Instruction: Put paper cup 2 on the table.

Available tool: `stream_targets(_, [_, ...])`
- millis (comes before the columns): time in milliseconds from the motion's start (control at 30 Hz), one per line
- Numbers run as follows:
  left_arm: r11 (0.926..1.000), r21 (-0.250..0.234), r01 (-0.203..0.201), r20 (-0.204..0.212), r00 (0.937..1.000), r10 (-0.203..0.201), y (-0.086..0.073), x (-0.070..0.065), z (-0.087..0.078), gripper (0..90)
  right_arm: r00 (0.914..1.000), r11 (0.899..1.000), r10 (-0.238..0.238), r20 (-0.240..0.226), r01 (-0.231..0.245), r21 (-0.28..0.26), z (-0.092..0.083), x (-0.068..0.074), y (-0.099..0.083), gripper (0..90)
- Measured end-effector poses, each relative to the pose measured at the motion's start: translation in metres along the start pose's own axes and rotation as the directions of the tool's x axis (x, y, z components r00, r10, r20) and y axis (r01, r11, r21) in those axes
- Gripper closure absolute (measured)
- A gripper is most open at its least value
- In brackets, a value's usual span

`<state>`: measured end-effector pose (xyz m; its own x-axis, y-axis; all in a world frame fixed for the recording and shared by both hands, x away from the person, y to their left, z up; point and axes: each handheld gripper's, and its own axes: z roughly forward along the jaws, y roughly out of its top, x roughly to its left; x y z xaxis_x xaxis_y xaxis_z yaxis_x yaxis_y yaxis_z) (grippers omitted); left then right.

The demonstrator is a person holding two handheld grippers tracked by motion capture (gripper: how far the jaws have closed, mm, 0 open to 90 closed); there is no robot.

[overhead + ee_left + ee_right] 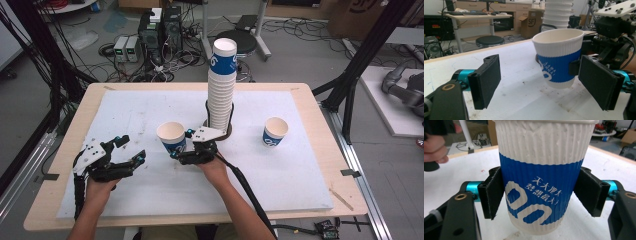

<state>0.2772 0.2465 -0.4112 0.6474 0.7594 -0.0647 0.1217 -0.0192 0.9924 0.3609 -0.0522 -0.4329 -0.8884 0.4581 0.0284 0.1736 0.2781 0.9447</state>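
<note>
White foam sheeting (150, 112) covers the pale wooden table (320, 130) where a person works two black hand-held grippers, and a tall stack of white-and-blue ribbed paper cups (221, 85), standing in a dark ring holder (229, 133) near the table's middle, anchors the scene. Just in front of that stack and slightly to its left, the right gripper (179, 144) pinches a single white ribbed paper cup with a blue printed band (171, 137); the right gripper view shows its two padded jaws pressed against opposite sides of the blue band (541, 192), the cup upright and its base clear of the foam. The hand behind the right gripper (214, 170) sits in front of the stack, a black cable (247, 192) trailing back toward the table's near edge. Well to the left of the stack and nearer the person, the left gripper (131, 148) rests low over the foam with its jaws spread and nothing between them; the left gripper view (539, 82) looks past its open pads (487, 80) at the held cup (557, 57) and the right gripper's body (614, 27) beyond. A second, matching white-and-blue paper cup (275, 131) stands alone on the foam to the right of the stack, well apart from both grippers. Behind the table, cables and grey electronic boxes (127, 47) lie on the floor.
</note>
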Motion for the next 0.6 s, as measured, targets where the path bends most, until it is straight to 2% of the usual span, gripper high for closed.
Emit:
stream_targets(300, [1.0000,0.003,0.001,0.000,1.0000,-0.001,-0.001,0.000,0.000,18.3,0.9994,0.997,0.032,0.012,-0.033,0.074,0.017,-0.001,-0.009,27.9])
stream_targets(400, [1.0000,0.005,0.003,0.003,1.0000,-0.003,-0.001,0.000,0.001,18.4,0.9989,0.993,0.047,0.002,-0.047,0.104,0.020,-0.002,-0.011,27.8])
stream_targets(600, [0.9999,0.010,0.003,0.003,1.0000,-0.003,-0.001,-0.001,0.001,18.5,0.9994,0.989,0.035,0.002,-0.035,0.141,0.021,-0.002,-0.011,27.8])
